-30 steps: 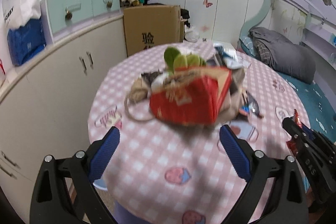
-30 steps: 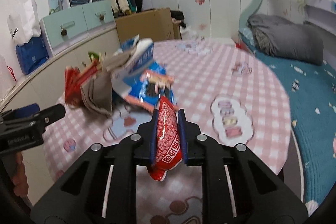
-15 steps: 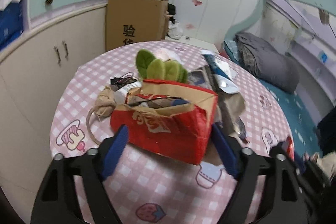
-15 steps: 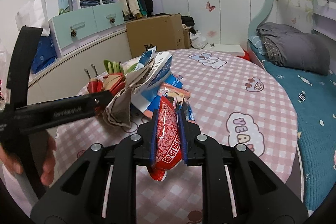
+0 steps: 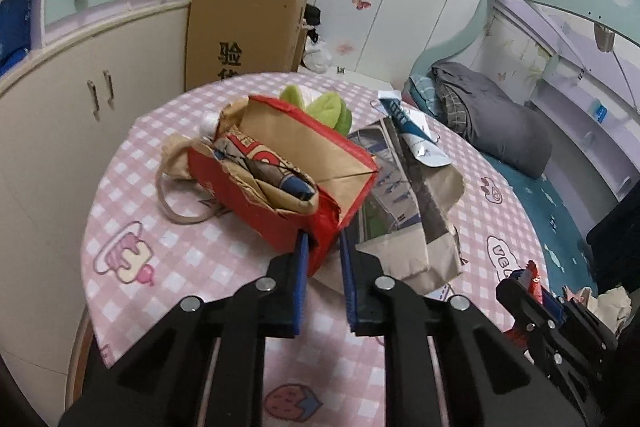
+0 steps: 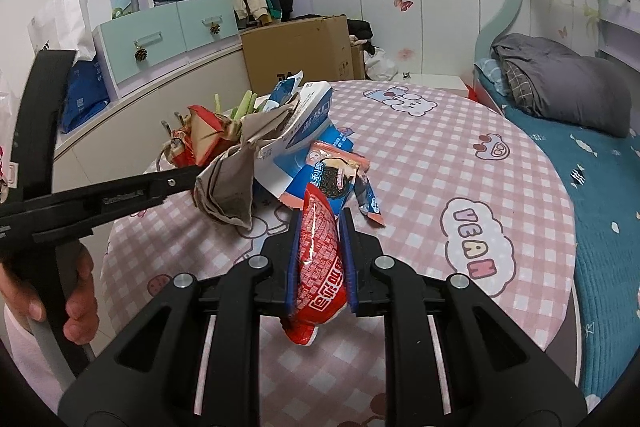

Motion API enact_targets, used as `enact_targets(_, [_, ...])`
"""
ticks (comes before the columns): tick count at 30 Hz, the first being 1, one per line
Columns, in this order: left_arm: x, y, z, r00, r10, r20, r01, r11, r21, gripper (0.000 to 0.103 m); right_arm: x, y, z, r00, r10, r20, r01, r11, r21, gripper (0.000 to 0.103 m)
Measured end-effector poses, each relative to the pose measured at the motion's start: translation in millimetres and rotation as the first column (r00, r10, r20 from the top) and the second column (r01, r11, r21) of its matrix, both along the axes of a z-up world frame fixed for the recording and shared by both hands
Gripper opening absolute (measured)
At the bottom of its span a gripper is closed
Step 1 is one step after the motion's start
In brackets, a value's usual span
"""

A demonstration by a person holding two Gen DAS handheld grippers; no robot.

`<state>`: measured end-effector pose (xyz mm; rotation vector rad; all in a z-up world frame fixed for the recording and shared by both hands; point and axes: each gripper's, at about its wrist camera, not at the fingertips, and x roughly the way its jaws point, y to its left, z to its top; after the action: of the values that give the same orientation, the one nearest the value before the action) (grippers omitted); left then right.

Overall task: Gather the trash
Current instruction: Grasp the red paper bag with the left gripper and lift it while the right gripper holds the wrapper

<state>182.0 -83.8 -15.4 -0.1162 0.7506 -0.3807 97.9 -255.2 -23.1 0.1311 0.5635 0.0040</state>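
A red paper bag (image 5: 280,187) stuffed with crumpled wrappers lies on the round pink checked table (image 5: 192,259). My left gripper (image 5: 323,247) is shut on the bag's near red corner. It also shows in the right wrist view (image 6: 188,183), reaching into the pile beside the red bag (image 6: 200,135). My right gripper (image 6: 320,227) is shut on a red snack wrapper (image 6: 320,259) and holds it above the table. It shows at the right in the left wrist view (image 5: 528,279). A blue cookie wrapper (image 6: 332,179) lies just ahead of it.
Brown and printed paper bags (image 5: 412,211), a blue-white packet (image 5: 416,135) and a green plush (image 5: 320,107) lie around the red bag. A cardboard box (image 5: 240,35) and cream cabinets (image 5: 60,99) stand beyond the table. A bed (image 6: 592,147) lies to the right.
My left gripper moved in from open and clamped onto the red bag's corner. My right gripper kept hold of the red wrapper and stayed nearly still.
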Motion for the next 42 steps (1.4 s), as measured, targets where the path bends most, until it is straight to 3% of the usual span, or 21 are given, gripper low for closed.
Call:
enact_targets(5, [-18, 8, 15, 0.999, 0.007, 0.038, -0.007, 1.0, 0.009, 0.012, -5, 0, 5, 1.0, 0.001, 0.016, -0.001, 1.0, -0.001, 0.018])
enact_targets(10, [-48, 18, 17, 0.998, -0.056, 0.023, 0.055, 0.998, 0.041, 0.013, -11, 1, 7, 1.0, 0.008, 0.022, -0.008, 1.0, -0.003, 0.019])
enact_targets(12, [-64, 19, 8, 0.995, -0.1, 0.001, 0.1, 0.991, 0.087, 0.02, -12, 0, 6, 1.0, 0.006, 0.017, -0.006, 1.0, -0.001, 0.019])
enact_targets(13, [-70, 20, 3, 0.994, -0.108, -0.009, 0.109, 0.989, 0.103, 0.037, -12, 0, 6, 1.0, 0.004, 0.015, -0.004, 1.0, -0.001, 0.019])
enact_targets(14, [-74, 21, 1, 0.994, -0.107, -0.013, 0.107, 0.988, 0.112, 0.064, -12, 0, 5, 1.0, 0.003, 0.013, -0.003, 1.0, 0.0, 0.019])
enact_targets(15, [-76, 24, -1, 0.995, -0.095, -0.001, 0.094, 0.989, 0.114, 0.075, -10, -1, 5, 1.0, 0.0, 0.009, -0.001, 1.0, 0.001, 0.019])
enact_targets(26, [-23, 34, -7, 0.996, 0.045, -0.077, -0.045, 0.999, 0.007, 0.092, -4, 5, 2, 1.0, 0.02, -0.005, -0.02, 1.0, -0.007, 0.019])
enact_targets(31, [5, 34, -24, 0.98, 0.068, -0.187, -0.09, 0.99, -0.107, 0.092, -1, 5, -2, 1.0, 0.023, -0.017, -0.023, 1.0, -0.005, 0.019])
enact_targets(34, [21, 26, -36, 0.978, 0.054, -0.202, -0.076, 0.992, -0.103, 0.092, 1, 6, -5, 0.999, 0.025, -0.027, -0.025, 1.0, -0.002, 0.019])
enact_targets(36, [24, 22, -37, 0.986, 0.045, -0.163, -0.06, 0.994, -0.087, 0.072, 0, 6, -6, 0.999, 0.03, -0.028, -0.03, 1.0, -0.003, 0.019])
enact_targets(37, [25, 21, -37, 0.988, 0.025, -0.154, -0.039, 0.995, -0.089, 0.056, 0, 6, -6, 0.999, 0.029, -0.029, -0.029, 1.0, -0.003, 0.019])
enact_targets(39, [23, 18, -34, 0.994, 0.007, -0.109, -0.013, 0.998, -0.062, 0.039, 0, 5, -6, 0.999, 0.023, -0.031, -0.023, 1.0, -0.003, 0.019])
enact_targets(40, [20, 17, -32, 0.997, -0.002, -0.083, -0.001, 0.999, -0.039, 0.025, 0, 5, -5, 0.999, 0.019, -0.029, -0.019, 1.0, -0.004, 0.019])
enact_targets(42, [16, 16, -29, 0.997, -0.006, -0.072, 0.005, 1.0, -0.012, 0.022, -1, 3, -4, 1.0, 0.013, -0.024, -0.014, 1.0, -0.004, 0.019])
